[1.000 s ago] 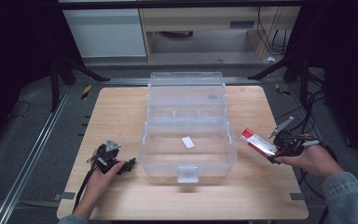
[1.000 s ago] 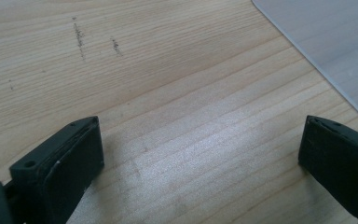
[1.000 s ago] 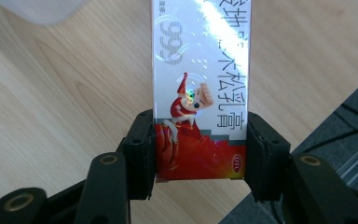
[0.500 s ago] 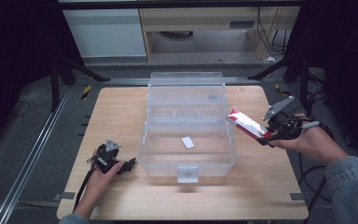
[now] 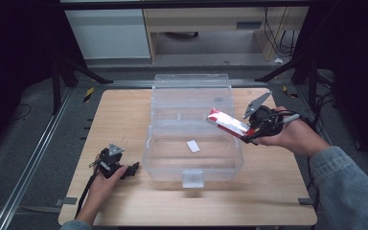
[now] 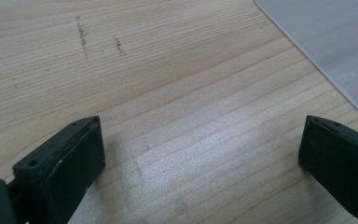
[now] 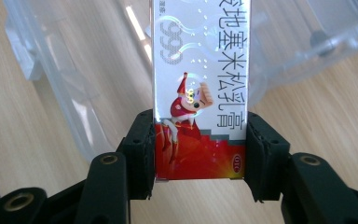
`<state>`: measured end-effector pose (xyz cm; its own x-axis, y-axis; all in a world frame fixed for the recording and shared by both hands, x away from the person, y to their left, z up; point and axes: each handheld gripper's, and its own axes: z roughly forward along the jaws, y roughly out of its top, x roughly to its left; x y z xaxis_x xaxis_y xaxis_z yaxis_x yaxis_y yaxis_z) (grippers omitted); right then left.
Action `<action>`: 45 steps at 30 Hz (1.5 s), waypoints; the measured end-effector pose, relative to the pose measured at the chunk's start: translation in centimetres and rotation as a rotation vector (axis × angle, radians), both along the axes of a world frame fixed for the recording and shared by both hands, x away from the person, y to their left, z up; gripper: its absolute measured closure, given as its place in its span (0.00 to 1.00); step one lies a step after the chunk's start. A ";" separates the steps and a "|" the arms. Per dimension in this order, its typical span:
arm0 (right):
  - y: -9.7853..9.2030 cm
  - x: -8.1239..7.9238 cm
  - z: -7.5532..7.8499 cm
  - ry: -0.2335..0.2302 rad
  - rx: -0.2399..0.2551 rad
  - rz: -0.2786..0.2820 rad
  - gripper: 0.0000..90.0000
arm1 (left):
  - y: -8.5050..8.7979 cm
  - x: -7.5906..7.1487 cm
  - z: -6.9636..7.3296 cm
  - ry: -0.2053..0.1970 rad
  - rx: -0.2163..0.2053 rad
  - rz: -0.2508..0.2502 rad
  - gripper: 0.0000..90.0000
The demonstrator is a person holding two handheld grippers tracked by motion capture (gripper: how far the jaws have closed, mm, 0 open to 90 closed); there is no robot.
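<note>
One red-and-white printed box [image 7: 199, 98], flat, clamped in right claw [image 7: 199, 158]

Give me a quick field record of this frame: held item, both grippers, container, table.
held item: red and white box, clamped at its red end
right gripper: shut on the box, above the bin's right wall
left gripper: open, nothing between the jaws, low over the table left of the bin
container: clear plastic bin, lid open, small white slip on its floor
table: wooden table
</note>
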<state>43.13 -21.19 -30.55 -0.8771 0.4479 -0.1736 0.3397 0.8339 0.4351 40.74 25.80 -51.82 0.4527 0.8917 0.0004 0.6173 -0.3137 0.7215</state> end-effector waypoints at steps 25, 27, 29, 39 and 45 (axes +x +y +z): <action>9.2 0.3 -1.4 0.003 -0.051 0.217 0.57 | 0.1 0.2 0.0 0.000 -0.001 -0.017 0.00; 10.0 0.4 -1.7 0.011 -0.062 0.234 0.57 | 0.1 0.2 0.0 0.000 -0.001 -0.018 0.00; 10.4 0.4 -1.9 0.015 -0.068 0.244 0.57 | 0.1 0.2 0.0 0.000 -0.001 -0.020 0.00; 12.8 0.4 -3.3 0.037 -0.099 0.295 0.57 | 0.1 0.3 0.0 0.003 0.001 -0.021 0.00; 13.4 0.4 -4.3 0.050 -0.106 0.312 0.57 | 0.1 0.3 0.0 0.003 0.001 -0.023 0.00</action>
